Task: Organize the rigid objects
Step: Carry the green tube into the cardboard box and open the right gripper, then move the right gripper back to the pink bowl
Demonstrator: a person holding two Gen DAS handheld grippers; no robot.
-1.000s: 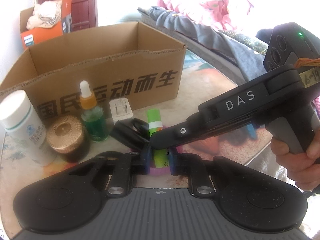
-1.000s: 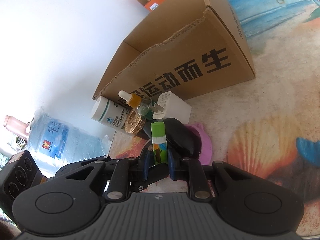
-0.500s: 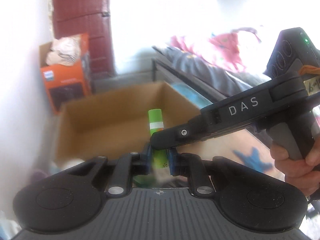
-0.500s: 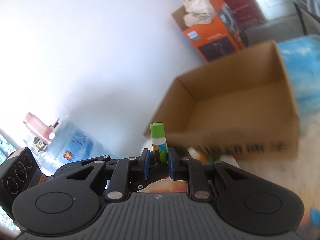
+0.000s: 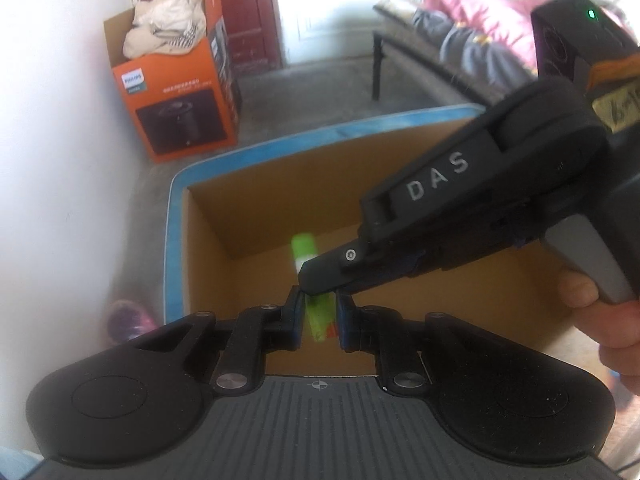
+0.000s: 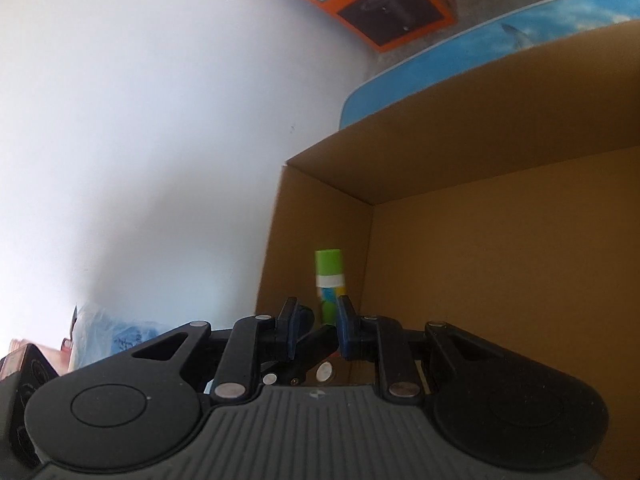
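Note:
A green glue stick (image 5: 316, 308) with a white band sits between the jaws of both grippers, over the open cardboard box (image 5: 208, 216). My left gripper (image 5: 318, 314) has loosened around the stick, with gaps at both sides. My right gripper (image 6: 318, 320) also stands slightly apart around the stick (image 6: 329, 280); its black body (image 5: 460, 208) crosses the left wrist view from the right. Whether either gripper still bears the stick is unclear. The box's inside (image 6: 500, 280) looks bare where it shows.
An orange Philips box (image 5: 176, 96) with cloth on top stands on the floor by the wall and red door. The table's blue edge (image 5: 176, 200) rings the box. A purple blurred object (image 5: 128, 316) lies at the left. A bed with bedding (image 5: 472, 40) is at the back right.
Both grippers carried the glue stick up from the table, past the bottles, to above the inside of the box. The jaws of both now stand wider around the stick.

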